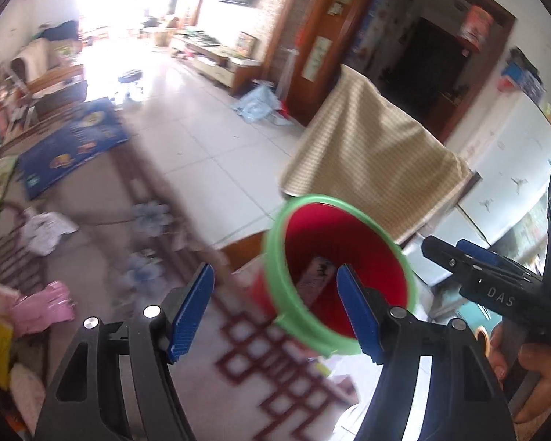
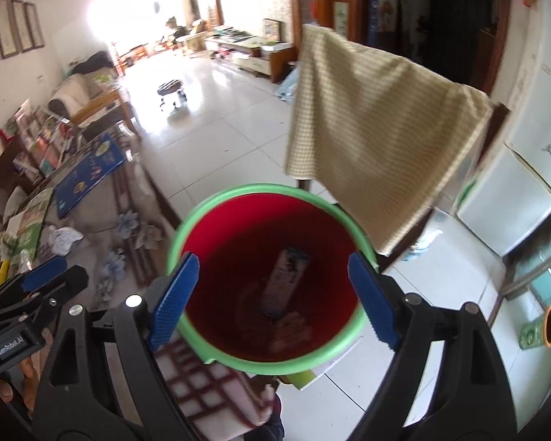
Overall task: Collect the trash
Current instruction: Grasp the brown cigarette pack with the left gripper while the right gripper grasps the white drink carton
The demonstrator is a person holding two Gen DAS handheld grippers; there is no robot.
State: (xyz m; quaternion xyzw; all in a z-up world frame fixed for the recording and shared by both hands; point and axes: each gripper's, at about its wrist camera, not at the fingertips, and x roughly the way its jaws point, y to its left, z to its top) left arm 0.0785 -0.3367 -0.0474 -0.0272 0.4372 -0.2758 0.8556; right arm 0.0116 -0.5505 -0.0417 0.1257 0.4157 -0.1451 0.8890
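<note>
A red bin with a green rim [image 2: 187, 228] stands by the table edge; it also shows in the left wrist view [image 1: 275, 242]. A flat dark carton [image 2: 284, 281] lies inside it, also seen in the left wrist view [image 1: 314, 279]. My right gripper [image 2: 275, 297] is open and empty right above the bin mouth. My left gripper [image 1: 275, 310] is open and empty, just left of the bin over the table. A crumpled white paper [image 1: 46, 229] lies on the table; it shows in the right wrist view [image 2: 64, 239]. A pink wrapper [image 1: 44, 307] lies near the left edge.
The table has a patterned cloth [image 1: 260, 367]. A chair draped with a checked cloth [image 2: 378, 125] stands behind the bin. A blue book [image 1: 69, 143] lies at the far end. White cabinets [image 2: 514, 198] stand at right.
</note>
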